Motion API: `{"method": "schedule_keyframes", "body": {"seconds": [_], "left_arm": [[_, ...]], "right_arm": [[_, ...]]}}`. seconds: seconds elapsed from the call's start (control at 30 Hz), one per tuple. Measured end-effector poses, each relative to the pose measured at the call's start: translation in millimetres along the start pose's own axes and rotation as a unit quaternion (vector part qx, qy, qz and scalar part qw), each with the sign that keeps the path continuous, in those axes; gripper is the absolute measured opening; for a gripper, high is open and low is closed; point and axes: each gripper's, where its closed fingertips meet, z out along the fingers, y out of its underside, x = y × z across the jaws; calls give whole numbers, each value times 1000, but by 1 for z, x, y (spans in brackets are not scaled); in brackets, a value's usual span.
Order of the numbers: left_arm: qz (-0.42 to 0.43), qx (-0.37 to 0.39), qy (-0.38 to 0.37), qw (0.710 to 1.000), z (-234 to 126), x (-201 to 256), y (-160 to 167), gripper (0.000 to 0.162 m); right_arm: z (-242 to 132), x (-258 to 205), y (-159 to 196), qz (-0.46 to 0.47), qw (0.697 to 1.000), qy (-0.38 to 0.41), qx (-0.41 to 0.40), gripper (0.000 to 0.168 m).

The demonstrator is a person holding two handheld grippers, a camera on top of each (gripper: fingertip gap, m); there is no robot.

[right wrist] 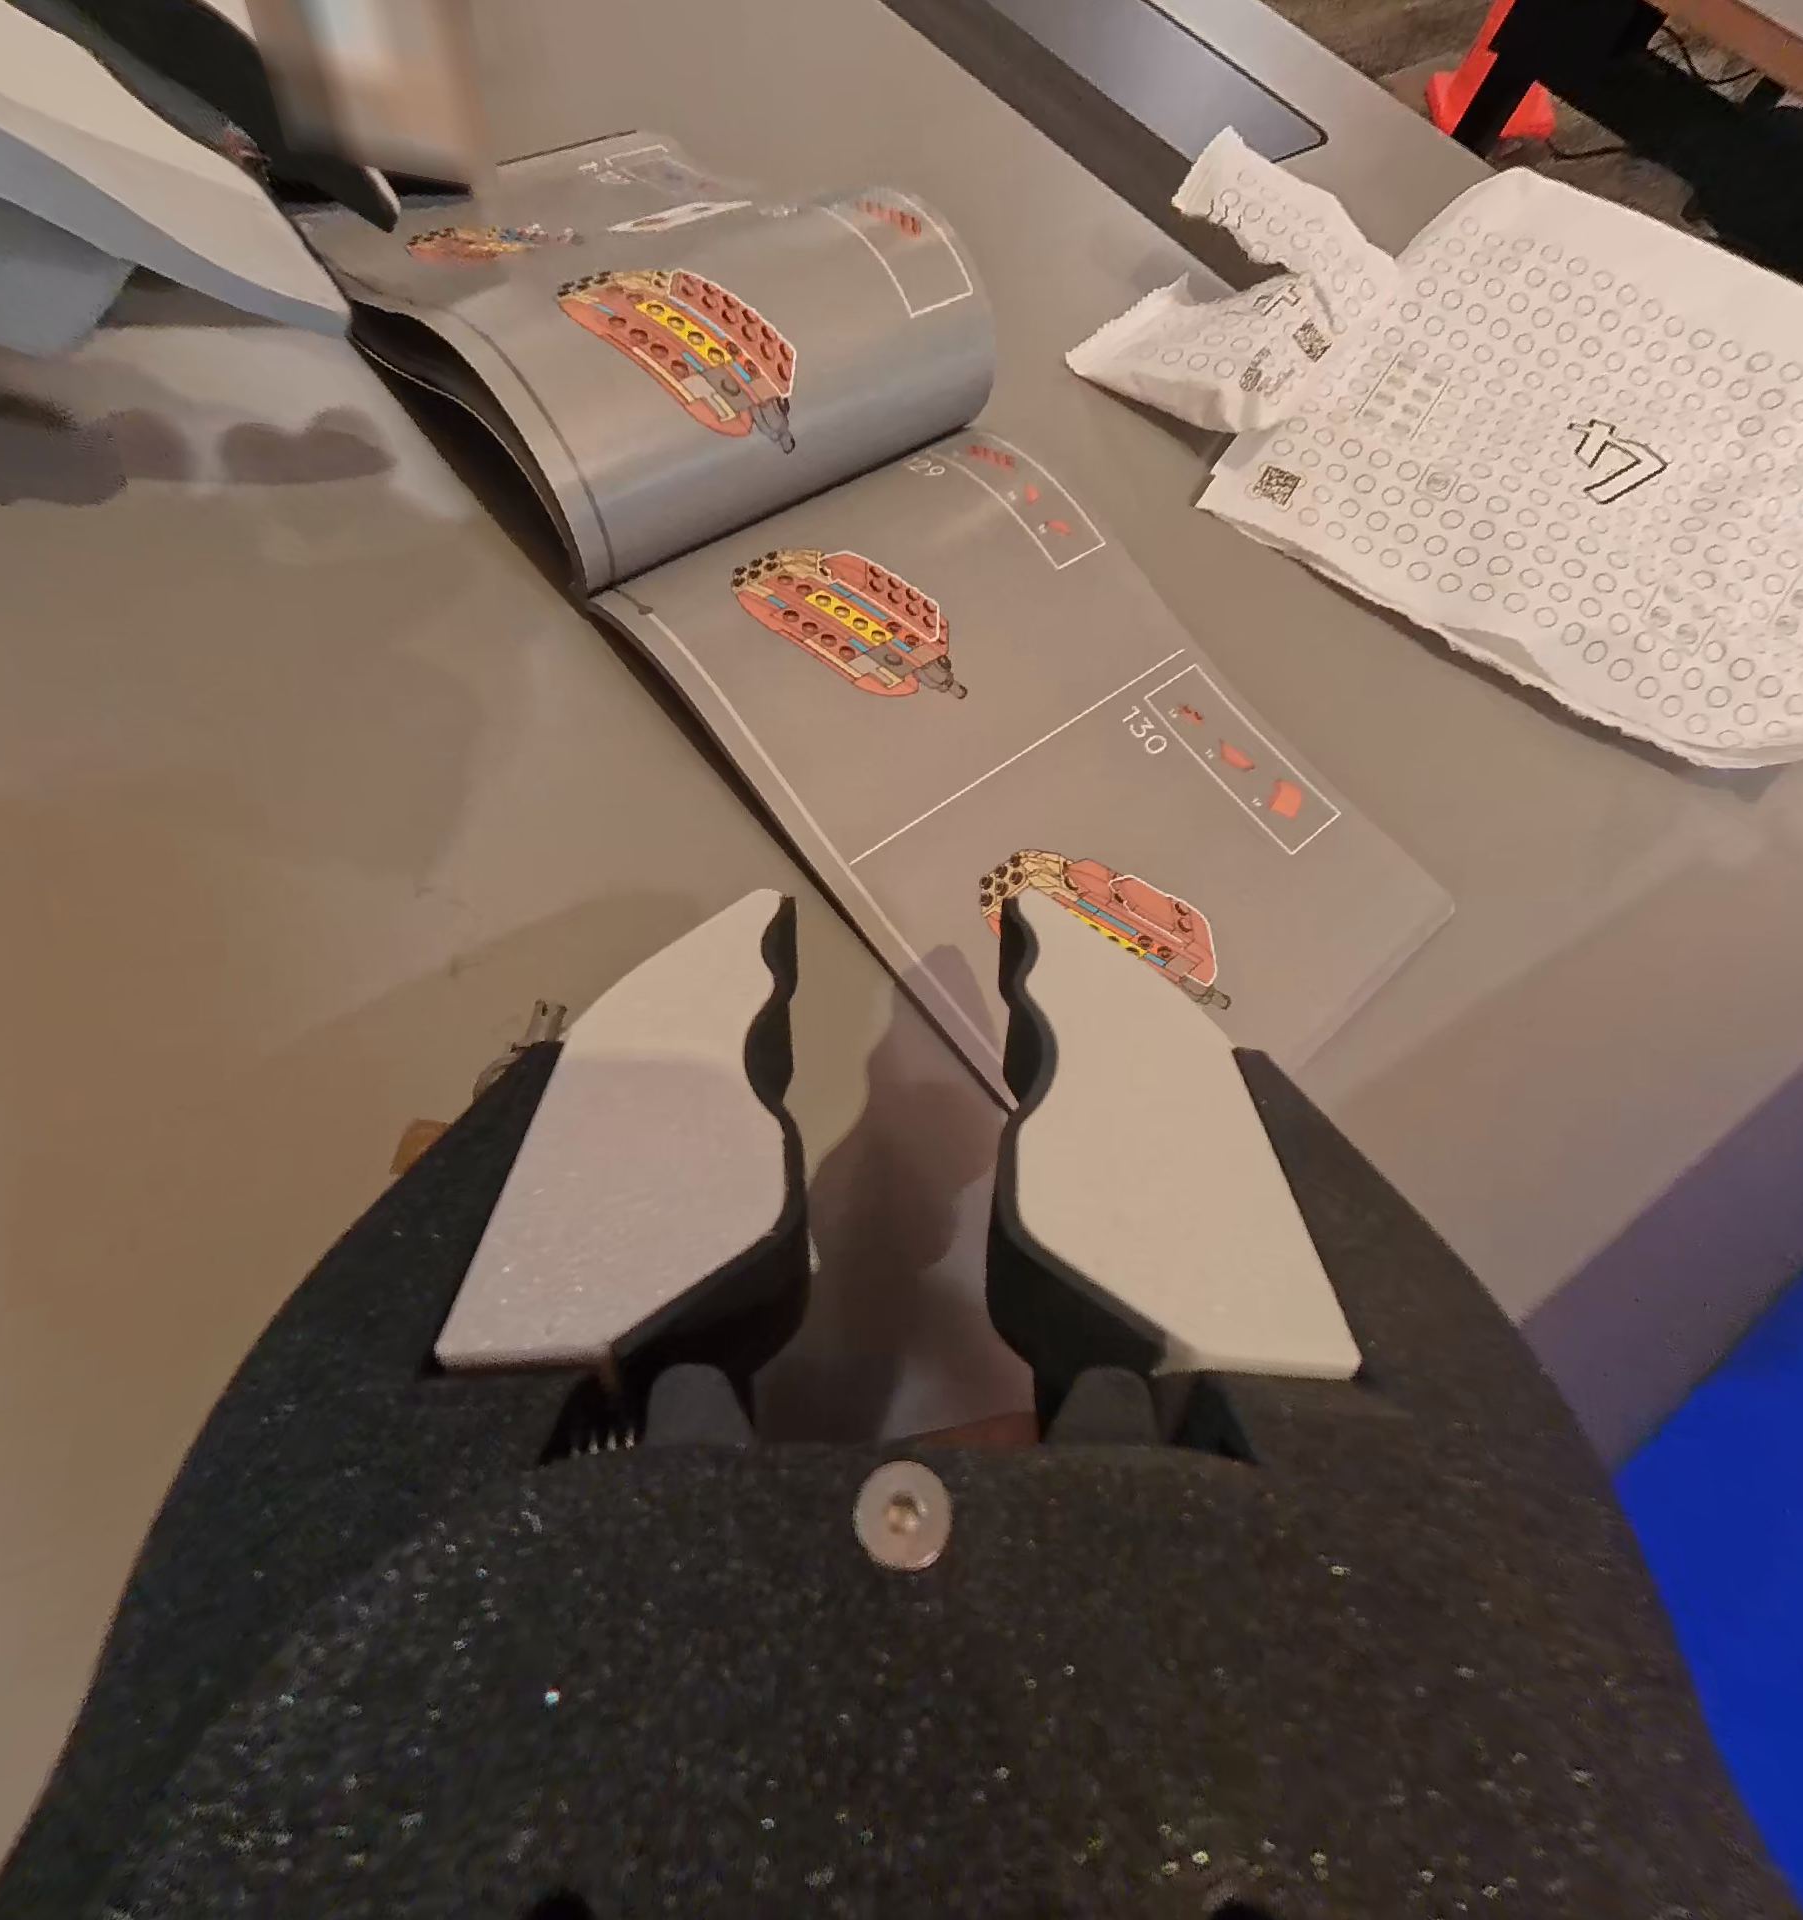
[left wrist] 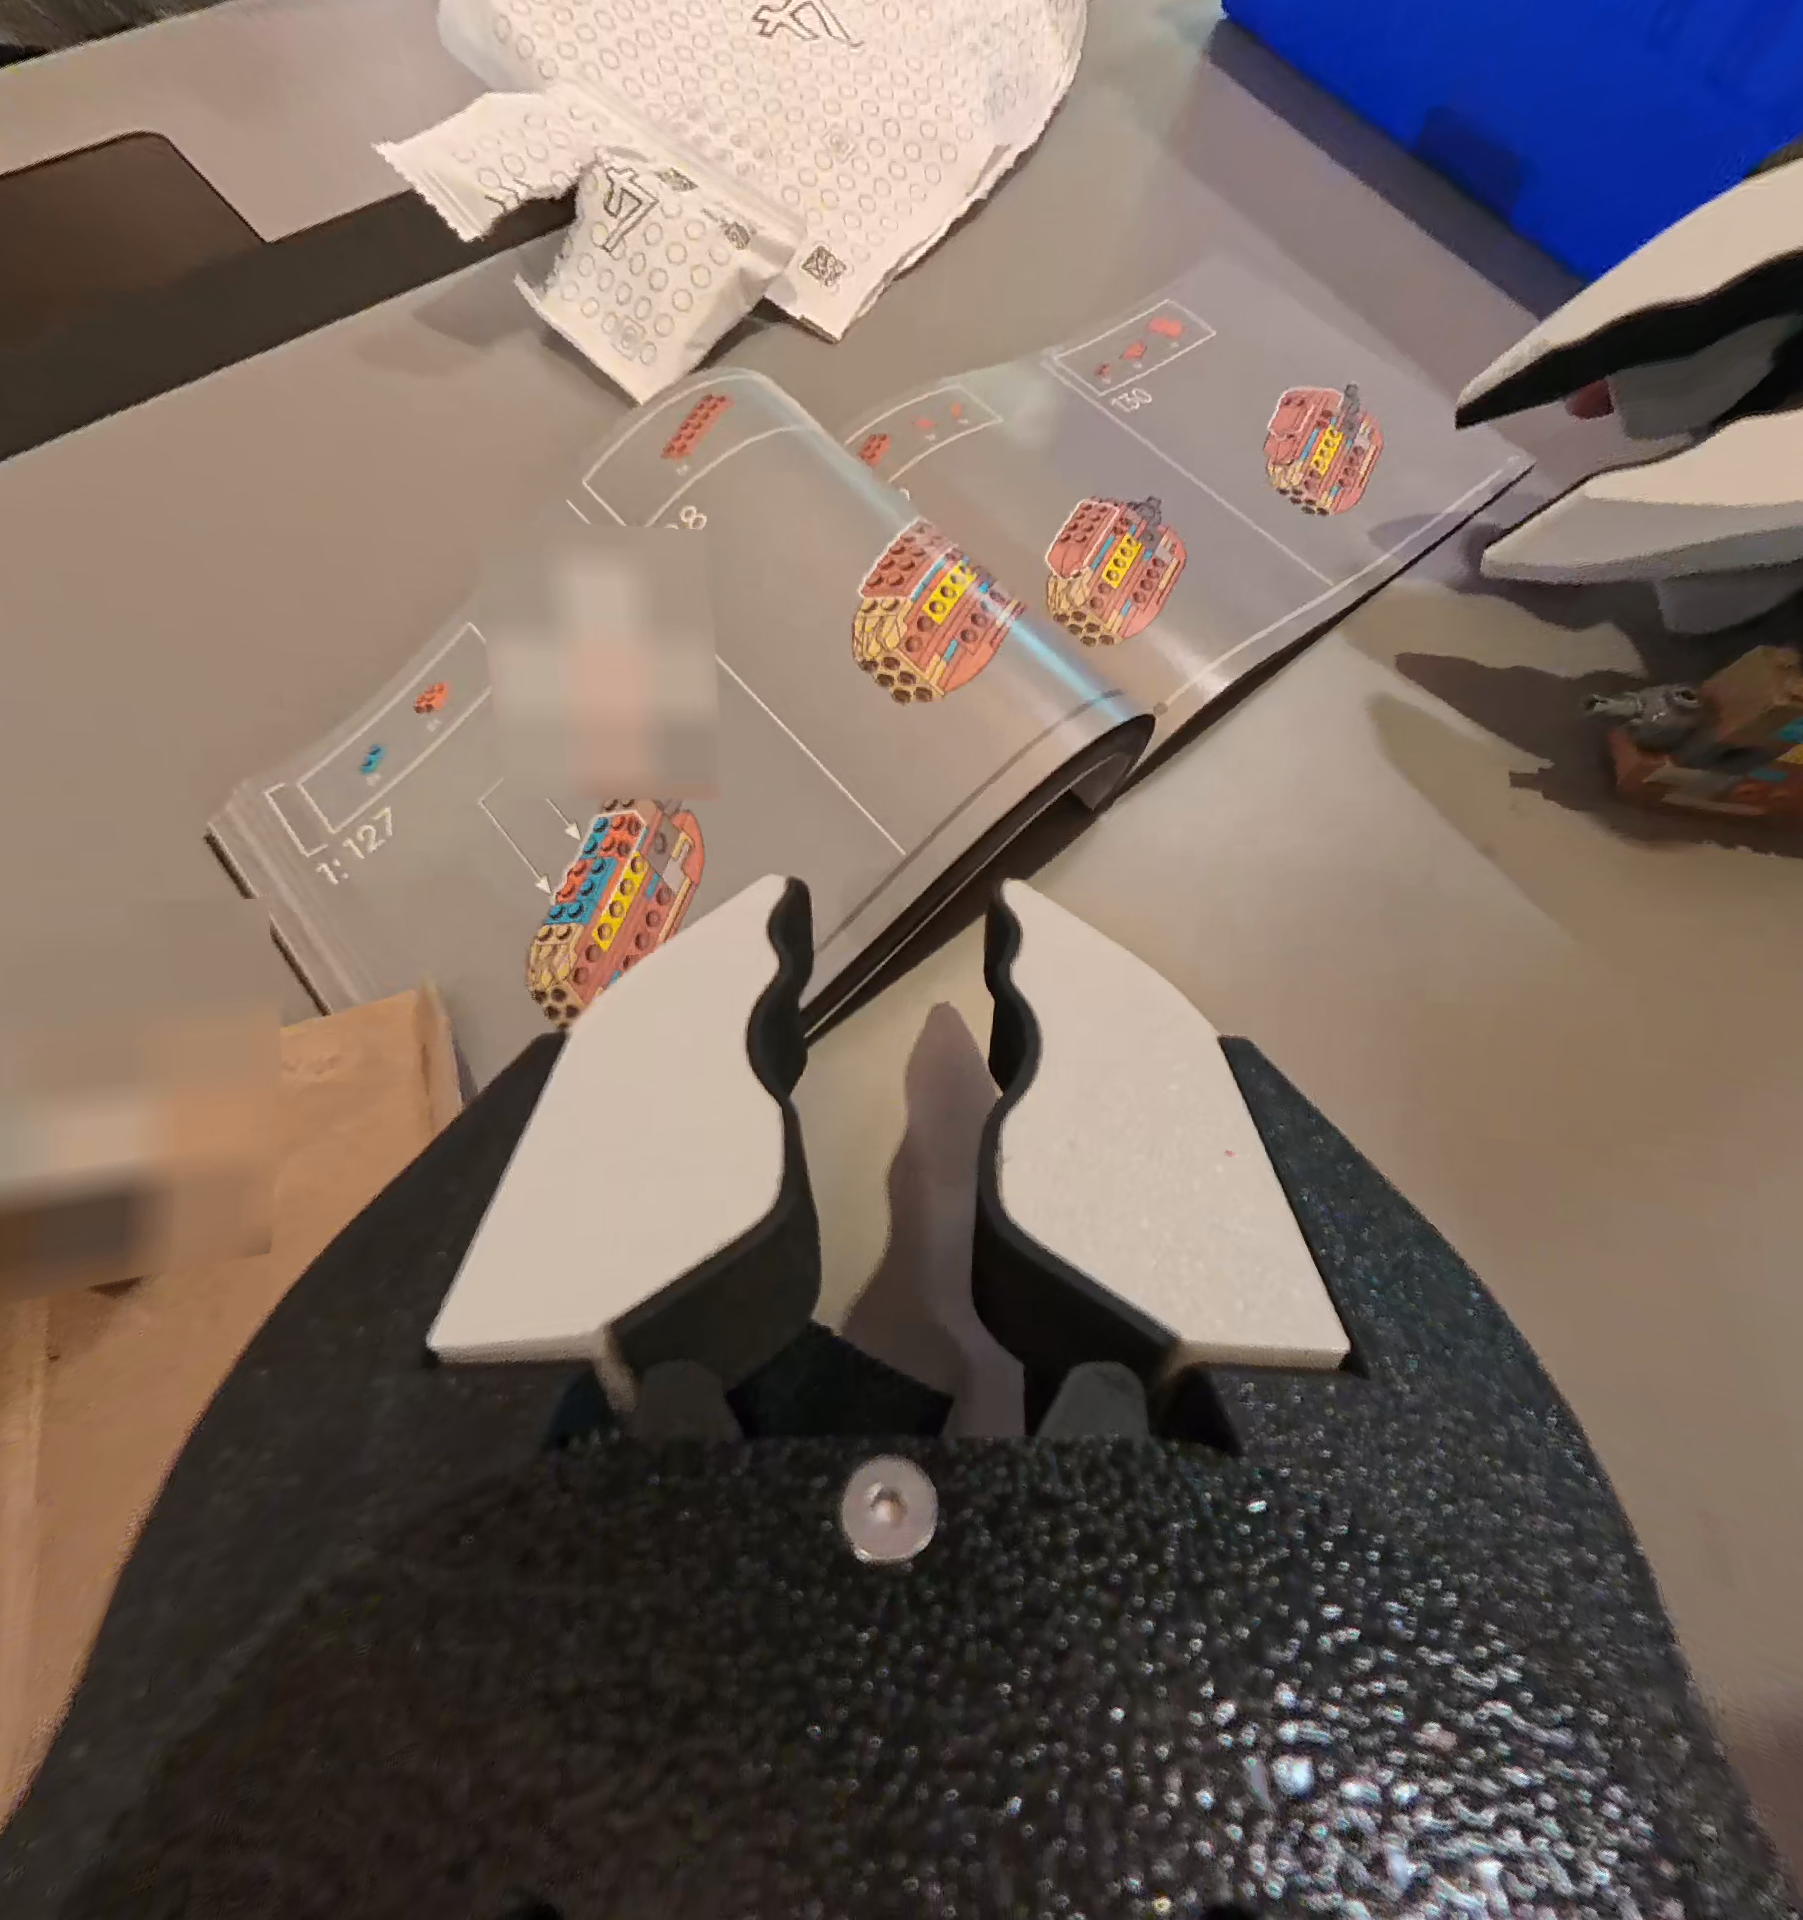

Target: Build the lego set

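Observation:
An open instruction booklet (left wrist: pixel 980 623) lies on the grey table (left wrist: pixel 1292 1039), its pages showing a reddish rounded model. My left gripper (left wrist: pixel 897 914) is open and empty, hovering over the booklet's near edge. A partly built lego model (left wrist: pixel 1749 748) in brown, tan, teal and yellow stands at the far right. My right gripper (left wrist: pixel 1479 483) hovers just above that model. In the right wrist view the right gripper (right wrist: pixel 897 925) is open and empty over the booklet's (right wrist: pixel 876 623) near corner. A bit of the model (right wrist: pixel 533 1029) peeks out beside its left finger. The left gripper (right wrist: pixel 357 260) shows at upper left.
Torn white paper bags (left wrist: pixel 751 156) printed with circles lie beyond the booklet; they also show in the right wrist view (right wrist: pixel 1499 468). A blue bin (left wrist: pixel 1499 104) stands at the back right. A brown cardboard piece (left wrist: pixel 357 1091) lies at the left. An orange object (right wrist: pixel 1489 94) sits beyond the table.

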Motion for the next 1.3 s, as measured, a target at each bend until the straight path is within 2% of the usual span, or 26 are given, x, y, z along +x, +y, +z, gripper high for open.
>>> {"method": "schedule_keyframes", "body": {"seconds": [0.17,0.63,0.77,0.93,1.07,1.13,1.3], "left_arm": [[-43,-26,11,999,9,1,10,26],[-40,-76,-38,996,6,-16,29,32],[-46,-63,-35,996,5,-18,26,36],[0,-8,-26,1000,2,-10,7,36],[14,27,7,1000,4,8,-5,36],[6,26,12,1000,6,11,-5,36],[-28,-17,-32,999,9,-8,10,36]], "right_arm": [[0,0,1,0,1000,-1,-2,37],[-2,7,4,9,1000,9,-1,36],[-3,8,5,17,1000,5,2,36],[-5,8,4,25,1000,0,7,36],[-4,6,5,19,1000,1,3,35],[-4,6,6,15,1000,2,1,35],[-2,5,7,12,1000,2,-4,36]]}}
